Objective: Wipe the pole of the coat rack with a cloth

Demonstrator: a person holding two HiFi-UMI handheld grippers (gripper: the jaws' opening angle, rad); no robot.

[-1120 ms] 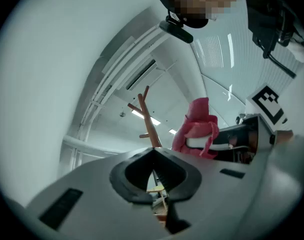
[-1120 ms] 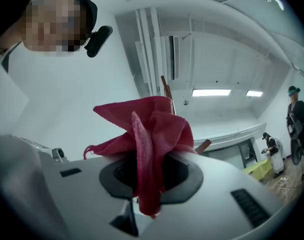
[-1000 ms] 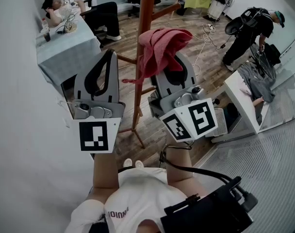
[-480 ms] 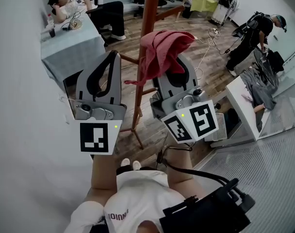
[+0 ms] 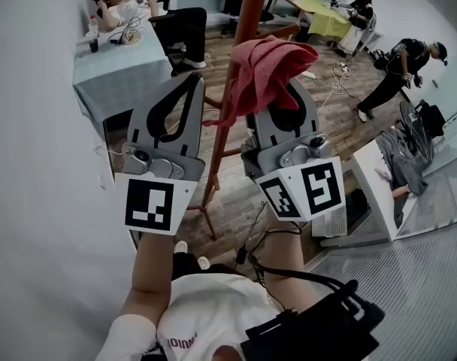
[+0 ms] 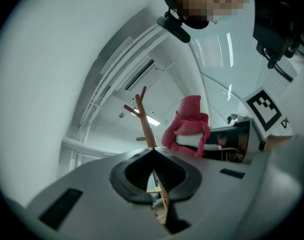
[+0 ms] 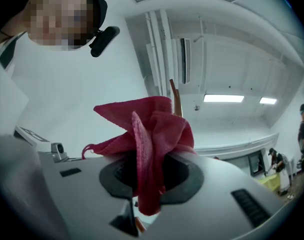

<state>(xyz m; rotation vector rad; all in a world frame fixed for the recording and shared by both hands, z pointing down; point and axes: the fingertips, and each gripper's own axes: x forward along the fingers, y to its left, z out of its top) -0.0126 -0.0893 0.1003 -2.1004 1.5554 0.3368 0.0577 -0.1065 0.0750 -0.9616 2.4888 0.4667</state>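
Wood-plank flooring spreads below me, with a white wall to the left, a table under a pale cover, and other people seated or standing further back.

At the centre is the red cloth. It is bunched at the tips of the right gripper and sits partway up the coat rack's brown pole, on its right side. From the head view I cannot tell whether the cloth presses on the wood or sits just in front of it.

The right gripper view shows the jaws clamped on a thick fold of the cloth, with loose corners flopping out above and to the left and the pole rising behind. I judge the cloth to be light, soft and floppy. It should drag easily over the wood but could bunch up or slip free, so the grip on the gathered middle looks right.

The pole looks stiff and smooth. Because the rack stands on thin splayed legs, I'd expect it to rock under a hard sideways push.

The left gripper is raised beside the right one, to the left of the pole. Its jaws are together at the tips with nothing between them. Both forearms reach forward and up, and the marker cubes face me.
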